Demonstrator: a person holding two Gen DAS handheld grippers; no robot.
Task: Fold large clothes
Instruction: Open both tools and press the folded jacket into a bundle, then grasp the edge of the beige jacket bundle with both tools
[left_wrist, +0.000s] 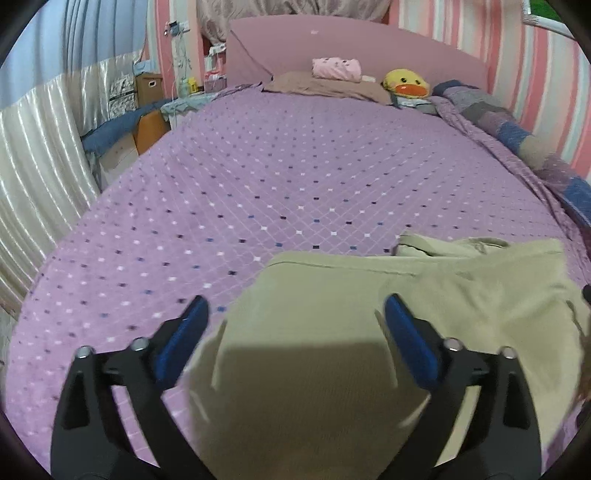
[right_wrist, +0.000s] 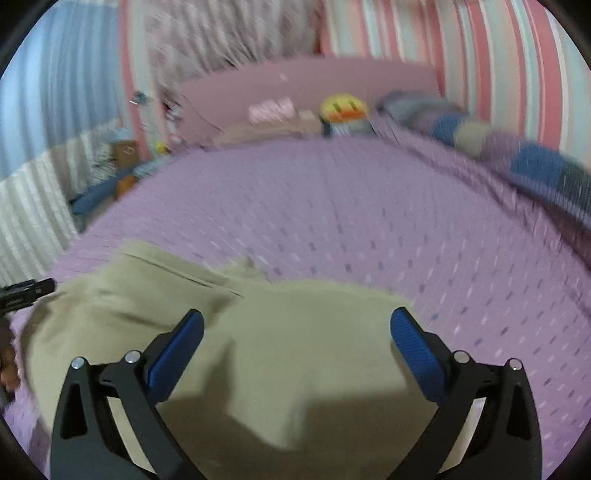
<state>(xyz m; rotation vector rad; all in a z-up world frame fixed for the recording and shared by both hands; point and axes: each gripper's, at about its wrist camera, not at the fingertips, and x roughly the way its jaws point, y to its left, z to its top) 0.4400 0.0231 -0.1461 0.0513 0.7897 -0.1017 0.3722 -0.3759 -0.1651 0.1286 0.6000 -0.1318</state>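
Left gripper (left_wrist: 295, 317) tilted down above garment (left_wrist: 332, 350), jaws wide apart, nothing held. Right gripper (right_wrist: 295, 328) likewise, wide, empty. Garment flat on bedspread (left_wrist: 258, 177). No legible writing.

- The purple bedspread (left_wrist: 277, 177) lies bare and flat from the beige garment (left_wrist: 332, 332) up to the pillows: wide open passage there.
- At the headboard (left_wrist: 332, 48), a brown pillow (left_wrist: 325, 86), a pink bundle (left_wrist: 336, 68) and a yellow duck toy (left_wrist: 406, 83) block the far end.
- A patchwork quilt (left_wrist: 517, 129) is bunched along the striped wall side.
- Both tongs, left (left_wrist: 297, 314) and right (right_wrist: 297, 325), stand wide with nothing between them.
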